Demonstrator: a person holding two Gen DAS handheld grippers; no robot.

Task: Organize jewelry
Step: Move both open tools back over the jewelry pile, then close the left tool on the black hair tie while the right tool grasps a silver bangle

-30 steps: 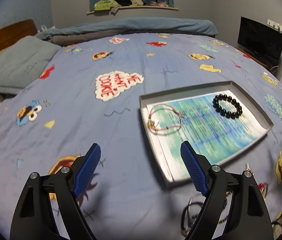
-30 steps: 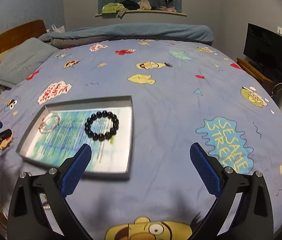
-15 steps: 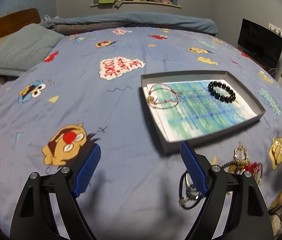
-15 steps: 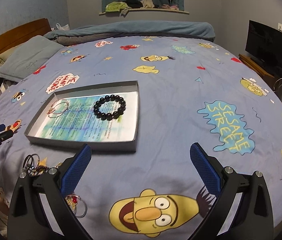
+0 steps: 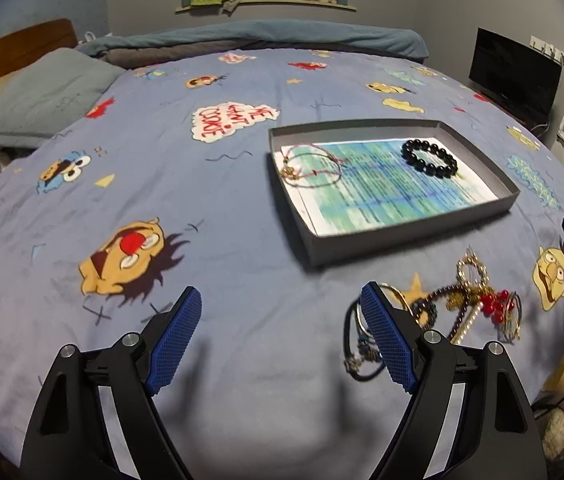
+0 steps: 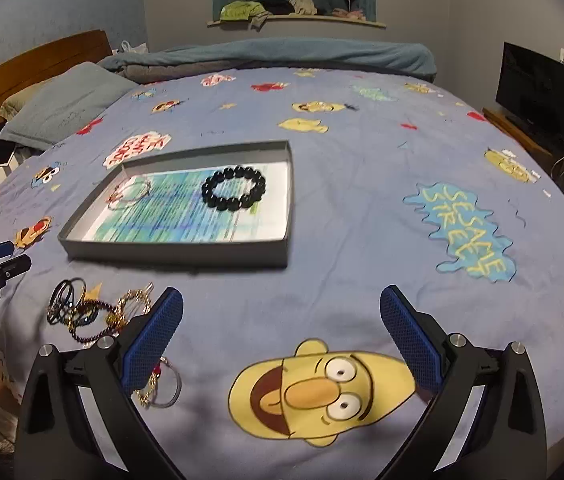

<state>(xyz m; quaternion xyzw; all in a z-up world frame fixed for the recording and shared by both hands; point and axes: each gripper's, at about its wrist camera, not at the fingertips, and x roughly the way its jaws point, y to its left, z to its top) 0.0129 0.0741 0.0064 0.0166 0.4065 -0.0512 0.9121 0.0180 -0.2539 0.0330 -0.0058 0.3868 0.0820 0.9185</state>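
Observation:
A shallow grey tray (image 5: 398,240) (image 6: 178,254) lies on the bed with a printed sheet inside. In it are a black bead bracelet (image 5: 429,158) (image 6: 234,187) and a thin red cord bracelet (image 5: 311,165) (image 6: 129,195). A tangled pile of jewelry (image 5: 462,304) (image 6: 90,312) lies on the cover in front of the tray, with gold, dark bead and red pieces. My left gripper (image 5: 282,334) is open and empty, its right finger just beside the pile. My right gripper (image 6: 280,338) is open and empty, right of the pile.
The bed has a blue cartoon-print cover (image 5: 162,200). Pillows (image 5: 42,96) and a wooden headboard are at the left, a folded blanket (image 6: 282,54) at the far end. A dark TV (image 6: 542,96) stands at the right by the wall.
Both grippers have drawn back toward the near edge of the bed. The tray now looks farther off and the loose jewelry pile has come into view. Both stay open.

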